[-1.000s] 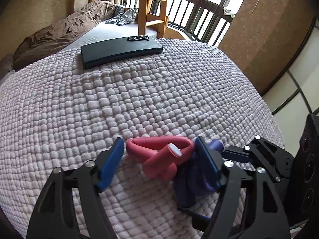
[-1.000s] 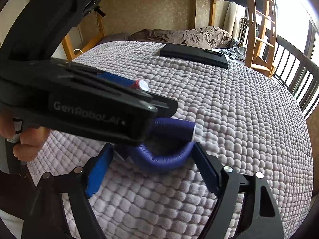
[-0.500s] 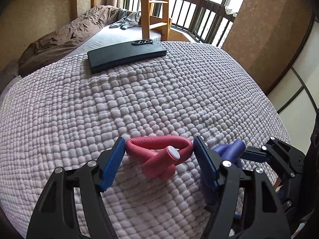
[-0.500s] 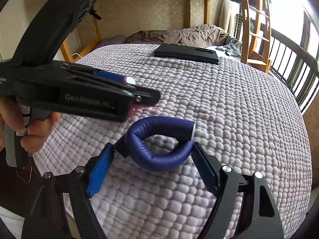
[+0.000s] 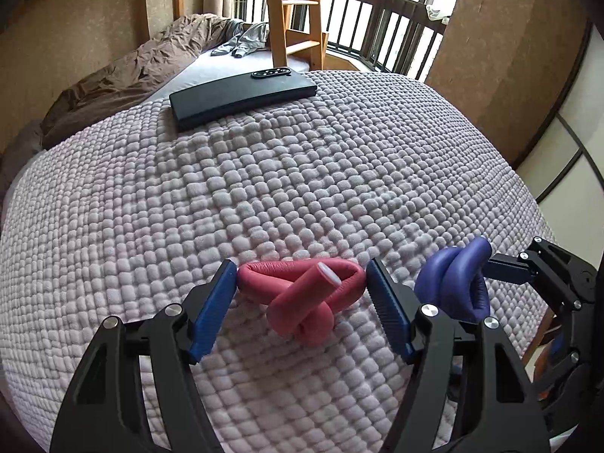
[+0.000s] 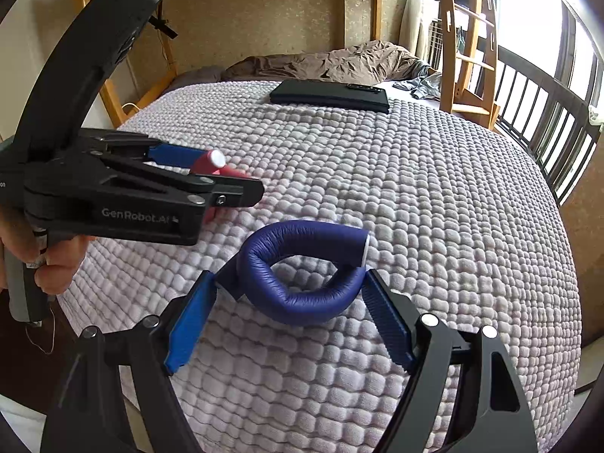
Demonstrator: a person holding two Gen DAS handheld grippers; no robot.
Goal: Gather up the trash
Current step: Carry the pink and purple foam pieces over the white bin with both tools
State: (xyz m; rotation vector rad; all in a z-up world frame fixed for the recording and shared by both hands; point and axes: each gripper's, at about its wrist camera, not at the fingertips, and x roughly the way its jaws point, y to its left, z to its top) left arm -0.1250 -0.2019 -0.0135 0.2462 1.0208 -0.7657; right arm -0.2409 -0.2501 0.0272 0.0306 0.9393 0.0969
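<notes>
A twisted pink foam tube [image 5: 302, 294] is clamped between the blue pads of my left gripper [image 5: 300, 287], held a little above the knobbly lilac blanket [image 5: 302, 173]. A looped blue foam tube [image 6: 298, 264] is clamped in my right gripper [image 6: 290, 287], also lifted off the blanket. In the left wrist view the blue tube [image 5: 456, 279] and the right gripper's fingers [image 5: 528, 264] sit to the right. In the right wrist view the left gripper [image 6: 211, 173] is at the left with the pink tube [image 6: 209, 162] poking out.
A flat black case [image 5: 241, 94] with a small black device on its far edge lies at the back of the blanket. Beyond it are a brown duvet [image 5: 124, 71], a wooden bunk ladder [image 5: 294, 11] and a dark railing [image 5: 381, 26]. The bed edge drops off at the right.
Both grippers have risen with their tubes and moved apart. The blue tube has shifted right, away from the pink one, in the left wrist view.
</notes>
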